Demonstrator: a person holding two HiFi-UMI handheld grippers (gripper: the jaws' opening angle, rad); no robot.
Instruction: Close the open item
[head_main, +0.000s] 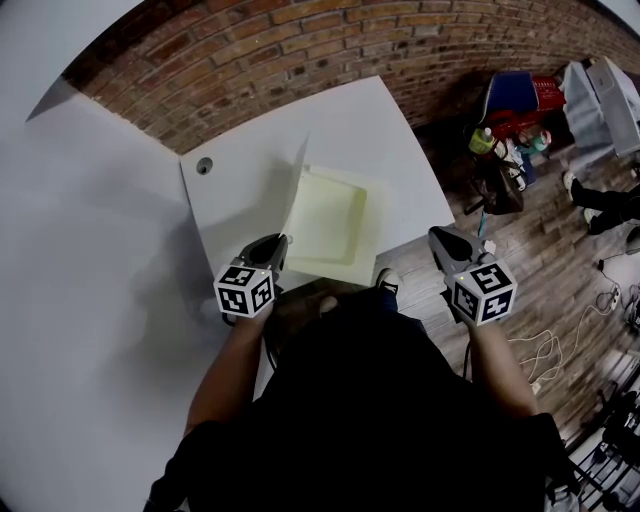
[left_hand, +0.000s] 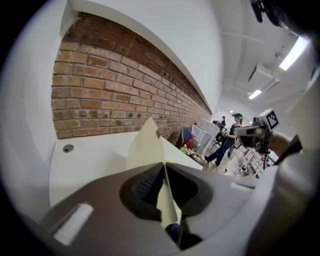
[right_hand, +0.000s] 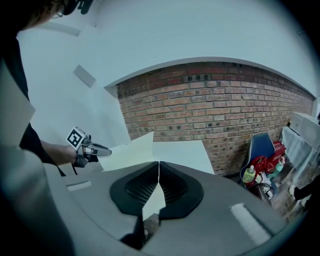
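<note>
The box (head_main: 335, 225) is a shallow, pale yellow square tray with a low rim, lying near the front edge of the white table (head_main: 240, 185) that stands against the brick wall (head_main: 300, 50); its lid (head_main: 296, 190), a thin cream sheet, stands nearly upright along the tray's left side, so the box is open. The left gripper (head_main: 278, 243) is clamped on the lid's near edge, the sheet pinched between its closed jaws (left_hand: 164, 167); the right gripper (head_main: 437, 234) hangs beyond the table's right edge, well apart from the box, its jaws (right_hand: 159, 165) pressed together on nothing.
</note>
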